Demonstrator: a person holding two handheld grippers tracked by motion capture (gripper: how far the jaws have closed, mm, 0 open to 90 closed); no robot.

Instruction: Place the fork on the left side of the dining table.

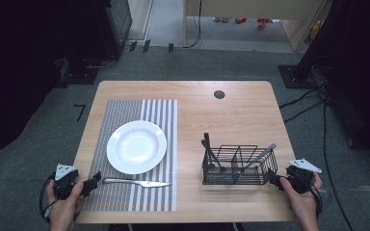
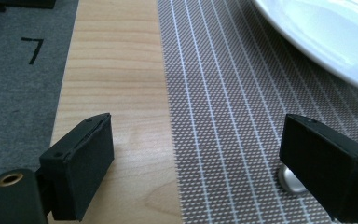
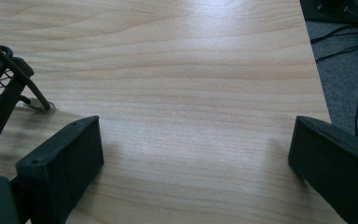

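- At the near edge of the desk (image 1: pixel 231 103), the left claw (image 1: pixel 94 182) stands released beside the knife (image 1: pixel 136 183), which lies on the placemat (image 1: pixel 125 111) below the plate (image 1: pixel 136 147).
- The right claw (image 1: pixel 274 180) is released too, near the wire caddy (image 1: pixel 239 166).
- A good grasp probably needs both jaws lowered around the knife handle, level with the mat.

a light wooden tabletop (image 1: pixel 236 120) with rounded corners stands on a grey carpeted floor (image 1: pixel 38 159). a striped placemat (image 1: pixel 125 115) covers its left half, reaching close to the near edge. a black wire basket (image 1: pixel 239 166) sits on the bare wood at the right, near the front. a small dark round cap (image 1: pixel 219 94) is set into the wood near the far edge.
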